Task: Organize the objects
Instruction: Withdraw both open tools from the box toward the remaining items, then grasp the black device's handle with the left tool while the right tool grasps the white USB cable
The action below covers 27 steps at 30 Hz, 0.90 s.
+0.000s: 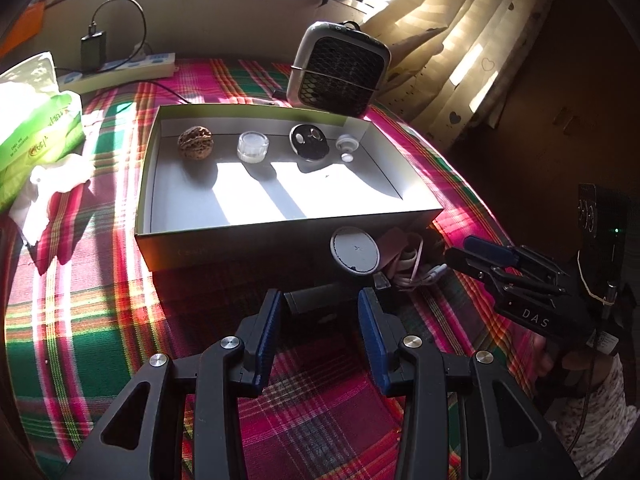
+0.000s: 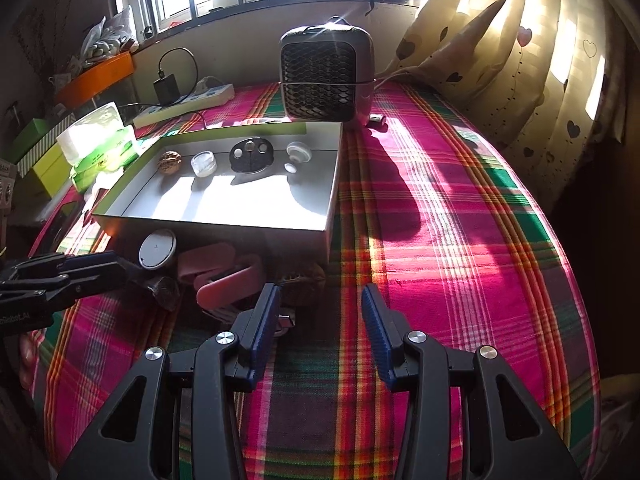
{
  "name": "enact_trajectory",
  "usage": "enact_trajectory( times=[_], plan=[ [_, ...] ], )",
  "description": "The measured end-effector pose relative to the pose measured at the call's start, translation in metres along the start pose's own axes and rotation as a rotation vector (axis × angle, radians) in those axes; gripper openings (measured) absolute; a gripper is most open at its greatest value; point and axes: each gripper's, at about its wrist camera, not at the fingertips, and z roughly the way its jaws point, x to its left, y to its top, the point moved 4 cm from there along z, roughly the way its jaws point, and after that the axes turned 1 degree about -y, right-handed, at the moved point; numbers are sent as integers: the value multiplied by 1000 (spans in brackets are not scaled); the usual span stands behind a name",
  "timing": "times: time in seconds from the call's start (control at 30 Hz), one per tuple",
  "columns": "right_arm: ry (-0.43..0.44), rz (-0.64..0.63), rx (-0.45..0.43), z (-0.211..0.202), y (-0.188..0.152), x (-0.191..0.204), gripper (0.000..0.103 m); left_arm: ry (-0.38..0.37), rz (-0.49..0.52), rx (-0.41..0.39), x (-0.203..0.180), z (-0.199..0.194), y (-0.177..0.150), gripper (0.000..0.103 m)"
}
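On the plaid-covered worktop [image 1: 120, 300], a shallow open box [image 1: 280, 228] is sitting with four small things lined up along its far wall: a walnut [image 1: 195, 142], a clear little jar [image 1: 253, 146], a black oval piece [image 1: 309, 142] and a small white cap [image 1: 346, 146]. Sun is striping the box floor. Just in front of the box's near wall, in shadow, a round white disc [image 1: 355, 251] is lying beside a pink case [image 2: 208, 262] and a tangle of pale cable [image 1: 416, 270]; another walnut-like thing [image 2: 304, 280] is showing dimly near the right gripper's left finger.

The left gripper [image 1: 320, 334] is hovering low over the cloth, its blue-padded fingers spread apart and grasping nothing, with a dark cylindrical thing [image 1: 316, 300] lying just beyond their tips. The right gripper [image 2: 320, 334] is likewise hanging released, nothing between its fingers. Its body, seen from the left wrist view, is bearing the white letters "DAS"; the left one, seen from the right wrist, is showing a partly cut-off word too blurred to read.

Behind the box a small grey fan heater [image 2: 326, 74] is standing. A green tissue pack [image 1: 36, 132] with unreadable print is lying at the left, near a white power strip [image 1: 120, 70].
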Motion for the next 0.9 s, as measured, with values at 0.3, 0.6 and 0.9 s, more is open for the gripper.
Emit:
enact_trajectory(
  times=[0.3, 0.6, 0.9],
  plan=[
    [16, -11, 11, 0, -6, 6, 44, -18, 49, 37, -17, -6, -18, 37],
    [49, -22, 22, 2, -11, 10, 44, 39, 92, 17, -12, -3, -5, 41],
    [99, -43, 22, 4, -10, 14, 44, 26, 142, 68, -25, 17, -3, 41]
  ],
)
